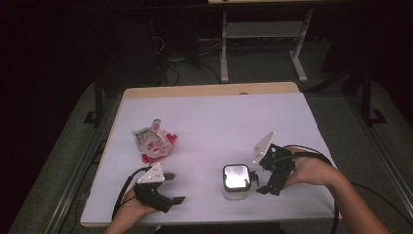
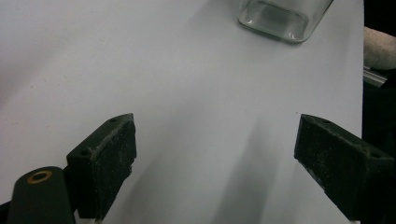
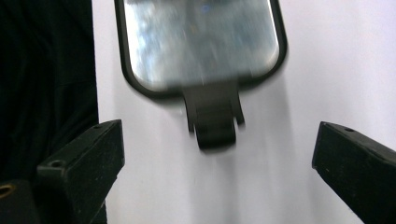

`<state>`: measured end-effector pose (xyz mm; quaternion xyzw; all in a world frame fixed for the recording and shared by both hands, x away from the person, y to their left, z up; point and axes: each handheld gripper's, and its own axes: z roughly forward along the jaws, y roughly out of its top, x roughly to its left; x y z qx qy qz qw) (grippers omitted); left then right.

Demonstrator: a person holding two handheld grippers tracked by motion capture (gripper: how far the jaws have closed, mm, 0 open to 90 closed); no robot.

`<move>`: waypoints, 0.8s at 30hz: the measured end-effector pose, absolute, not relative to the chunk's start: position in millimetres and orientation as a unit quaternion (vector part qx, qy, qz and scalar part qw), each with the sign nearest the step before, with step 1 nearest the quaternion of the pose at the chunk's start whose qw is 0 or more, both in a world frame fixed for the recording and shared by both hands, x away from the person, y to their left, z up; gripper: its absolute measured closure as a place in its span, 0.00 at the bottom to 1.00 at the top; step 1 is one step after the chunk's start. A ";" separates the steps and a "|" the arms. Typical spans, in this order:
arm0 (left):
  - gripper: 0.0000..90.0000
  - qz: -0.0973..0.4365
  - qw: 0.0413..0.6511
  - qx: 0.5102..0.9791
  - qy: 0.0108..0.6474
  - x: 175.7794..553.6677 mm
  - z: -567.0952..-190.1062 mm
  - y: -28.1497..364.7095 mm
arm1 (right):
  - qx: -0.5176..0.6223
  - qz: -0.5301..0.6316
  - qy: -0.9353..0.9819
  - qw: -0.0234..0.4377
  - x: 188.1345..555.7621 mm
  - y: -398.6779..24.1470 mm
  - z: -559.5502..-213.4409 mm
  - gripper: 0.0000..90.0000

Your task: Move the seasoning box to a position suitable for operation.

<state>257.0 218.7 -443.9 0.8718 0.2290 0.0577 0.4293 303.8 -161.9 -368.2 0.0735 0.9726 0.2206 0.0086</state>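
White tabletop [image 1: 214,117] carries the square clear glass jar [image 1: 236,181] with its mirrored, black-latched lid seated, my right gripper [image 1: 257,183] just beside it, jaws spread and empty, my left gripper [image 1: 173,187] likewise spread; crumpled red-and-white packet [image 1: 153,141] remains untouched.

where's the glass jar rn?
High view: the glass jar stands near the table's front edge, right of centre, just left of the open right hand-held gripper, well apart from the crumpled packet.
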 end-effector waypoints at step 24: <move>0.15 0.065 0.440 0.862 0.242 256.8 -442.8 220.8 | 0.279 0.423 0.860 0.056 268.4 -235.1 -427.2 1.00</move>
